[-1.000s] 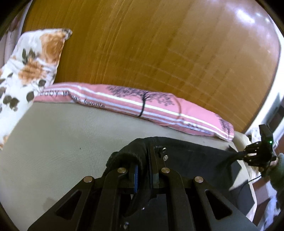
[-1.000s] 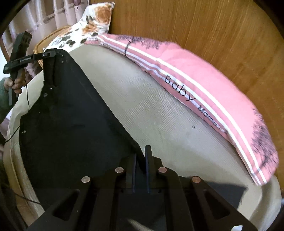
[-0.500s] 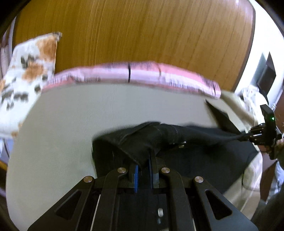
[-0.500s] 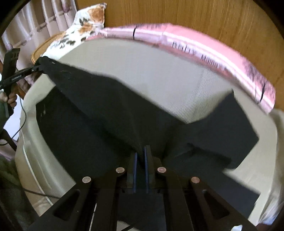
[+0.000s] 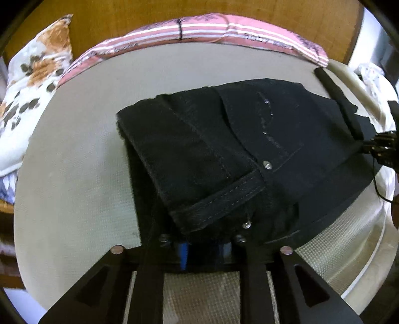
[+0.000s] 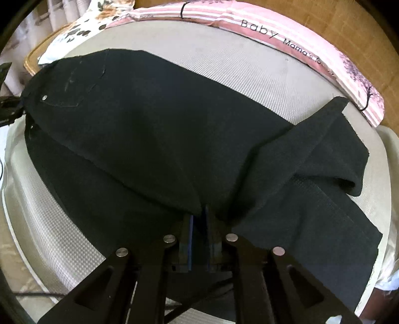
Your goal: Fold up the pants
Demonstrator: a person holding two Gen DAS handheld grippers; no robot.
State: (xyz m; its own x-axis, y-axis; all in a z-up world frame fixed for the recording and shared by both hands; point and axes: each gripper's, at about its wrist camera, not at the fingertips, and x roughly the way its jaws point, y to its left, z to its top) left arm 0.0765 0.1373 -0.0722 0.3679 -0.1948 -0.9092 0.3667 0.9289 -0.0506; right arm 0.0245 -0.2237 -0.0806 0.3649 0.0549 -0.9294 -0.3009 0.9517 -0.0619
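Black pants (image 5: 224, 154) lie folded lengthwise on the beige mattress (image 5: 74, 162). In the left wrist view the waistband and rivets face me, and my left gripper (image 5: 203, 246) is shut on the waistband corner near the mattress's front edge. In the right wrist view the pants (image 6: 149, 129) stretch left to right, with the lower legs (image 6: 331, 154) flopped loosely at the right. My right gripper (image 6: 198, 219) is shut on the fabric edge at mid-leg. The right gripper also shows at the far right of the left wrist view (image 5: 381, 147).
A pink striped pillow (image 5: 199, 30) lies along the wooden headboard (image 5: 124, 15). A floral pillow (image 5: 32, 82) sits at the left. The mattress's front edge (image 6: 45, 236) runs close under both grippers. A wicker basket (image 6: 32, 59) stands off the bed's far left.
Both grippers have swung the pants down from held up in the air onto the mattress near its front edge. The fabric now lies spread flat, and the lower legs have dropped at the right.
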